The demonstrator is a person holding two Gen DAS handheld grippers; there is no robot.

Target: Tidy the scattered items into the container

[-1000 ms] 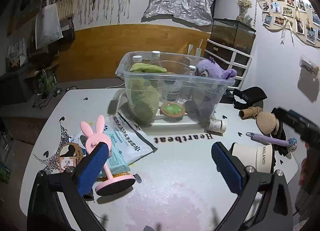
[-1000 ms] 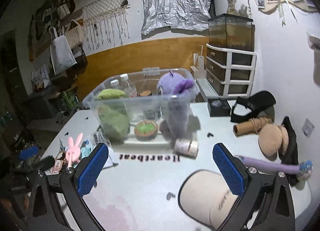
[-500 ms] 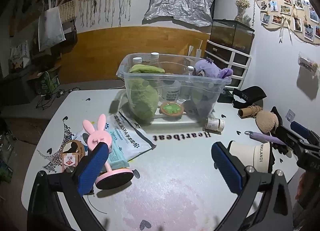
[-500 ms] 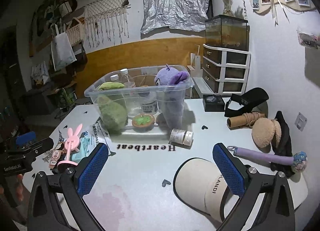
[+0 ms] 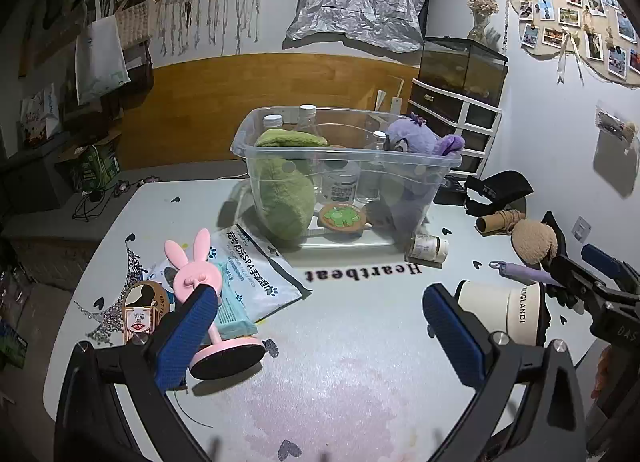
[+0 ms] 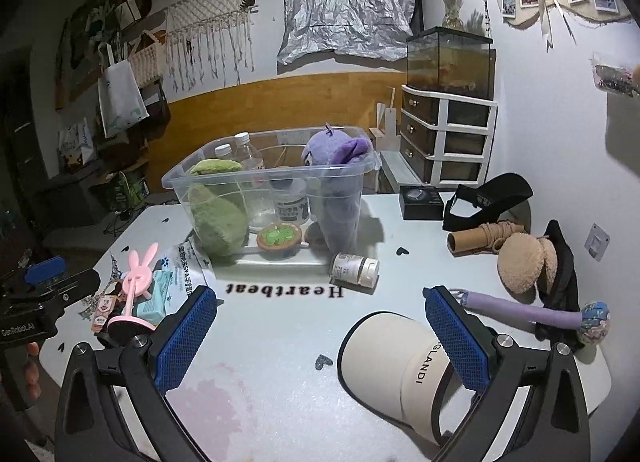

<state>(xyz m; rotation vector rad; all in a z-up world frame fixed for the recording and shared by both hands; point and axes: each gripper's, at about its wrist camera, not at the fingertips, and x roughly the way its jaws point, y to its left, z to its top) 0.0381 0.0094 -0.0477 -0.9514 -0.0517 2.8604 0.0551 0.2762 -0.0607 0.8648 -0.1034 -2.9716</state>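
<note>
A clear plastic bin (image 5: 348, 149) (image 6: 280, 177) stands mid-table and holds a green plush, a purple plush and bottles. A pink bunny stand (image 5: 200, 294) (image 6: 134, 294), a wipes pack (image 5: 256, 274), a small white jar (image 5: 426, 248) (image 6: 354, 270), a cream cap (image 5: 504, 310) (image 6: 396, 362) and a purple stick (image 6: 524, 312) lie on the white table. My left gripper (image 5: 320, 330) is open and empty, its left finger beside the bunny stand. My right gripper (image 6: 320, 334) is open and empty, its right finger over the cap.
A round green-topped item (image 5: 342, 217) lies at the bin's front. A tan puff (image 6: 520, 266), a string roll (image 6: 480, 238), black cloth (image 6: 560, 262) and a black box (image 6: 422, 201) sit at the right. A drawer unit (image 6: 448, 141) stands behind the table.
Both grippers have drawn back a little from the table; the view is slightly wider. Nothing was picked up and the items have not moved.
</note>
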